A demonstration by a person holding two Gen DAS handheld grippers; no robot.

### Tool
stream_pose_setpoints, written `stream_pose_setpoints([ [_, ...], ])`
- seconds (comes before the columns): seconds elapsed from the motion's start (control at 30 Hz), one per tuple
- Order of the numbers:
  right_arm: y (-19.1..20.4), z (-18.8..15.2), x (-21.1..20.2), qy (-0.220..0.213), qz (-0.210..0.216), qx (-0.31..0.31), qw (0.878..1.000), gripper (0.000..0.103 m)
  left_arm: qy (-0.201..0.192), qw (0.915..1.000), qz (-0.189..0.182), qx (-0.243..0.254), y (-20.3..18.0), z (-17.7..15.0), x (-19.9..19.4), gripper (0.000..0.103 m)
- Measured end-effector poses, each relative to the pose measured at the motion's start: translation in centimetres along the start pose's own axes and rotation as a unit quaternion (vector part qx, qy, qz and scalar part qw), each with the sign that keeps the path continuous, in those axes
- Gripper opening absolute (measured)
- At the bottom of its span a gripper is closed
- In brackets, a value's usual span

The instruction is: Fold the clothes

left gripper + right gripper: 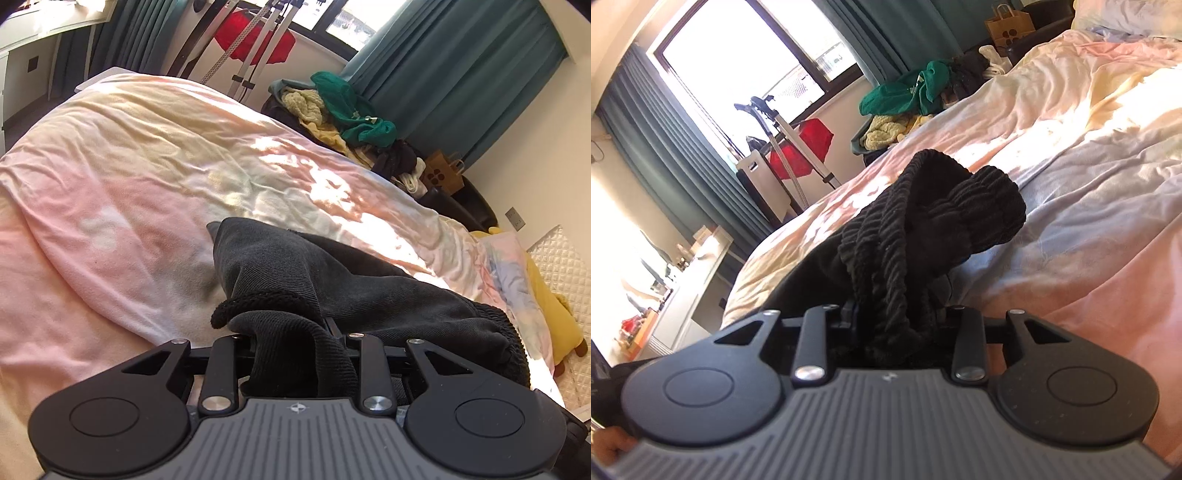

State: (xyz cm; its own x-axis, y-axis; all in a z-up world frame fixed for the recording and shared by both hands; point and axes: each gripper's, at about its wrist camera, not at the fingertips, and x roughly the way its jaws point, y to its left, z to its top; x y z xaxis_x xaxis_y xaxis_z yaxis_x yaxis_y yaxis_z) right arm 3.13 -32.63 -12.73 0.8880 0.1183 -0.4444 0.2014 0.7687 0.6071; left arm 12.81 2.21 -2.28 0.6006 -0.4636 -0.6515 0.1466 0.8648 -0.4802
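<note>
black garment (pixel 332 288) | left gripper (pixel 295 332) clamps hem | right gripper (pixel 897 314) clamps ribbed waistband (pixel 942 214) | stretched over duvet (pixel 129 177), likely to flatten

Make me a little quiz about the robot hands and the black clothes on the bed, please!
1. True or false: the left gripper is clamped on the dark garment.
2. Which part does the right gripper pinch? A) ribbed waistband B) a button C) a zip
3. What colour is the top garment on the pile beyond the bed?

Key: 1 true; 2 A; 3 green.
</note>
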Motion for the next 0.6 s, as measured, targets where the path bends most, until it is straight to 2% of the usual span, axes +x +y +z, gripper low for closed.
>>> stream_pose_setpoints([
  [0.2,-2.1,5.8,-1.9,-0.029,0.001,0.033,0.999,0.035,0.001,0.9998,-0.014,0.013,-7.4,3.6,0.8,0.029],
  [0.3,-3.9,9.7,-1.9,-0.046,-0.007,0.043,0.998,0.035,0.001,0.9994,-0.027,0.023,-12.0,5.5,3.4,0.029],
  [0.4,-6.4,14.2,-1.1,-0.064,-0.024,0.050,0.996,0.035,0.000,0.9982,-0.049,0.033,-16.7,7.1,7.7,0.029],
  [0.6,-13.0,22.3,2.2,-0.090,-0.076,0.049,0.992,0.035,0.023,0.9946,-0.089,0.048,-24.9,9.3,20.1,0.029],
])
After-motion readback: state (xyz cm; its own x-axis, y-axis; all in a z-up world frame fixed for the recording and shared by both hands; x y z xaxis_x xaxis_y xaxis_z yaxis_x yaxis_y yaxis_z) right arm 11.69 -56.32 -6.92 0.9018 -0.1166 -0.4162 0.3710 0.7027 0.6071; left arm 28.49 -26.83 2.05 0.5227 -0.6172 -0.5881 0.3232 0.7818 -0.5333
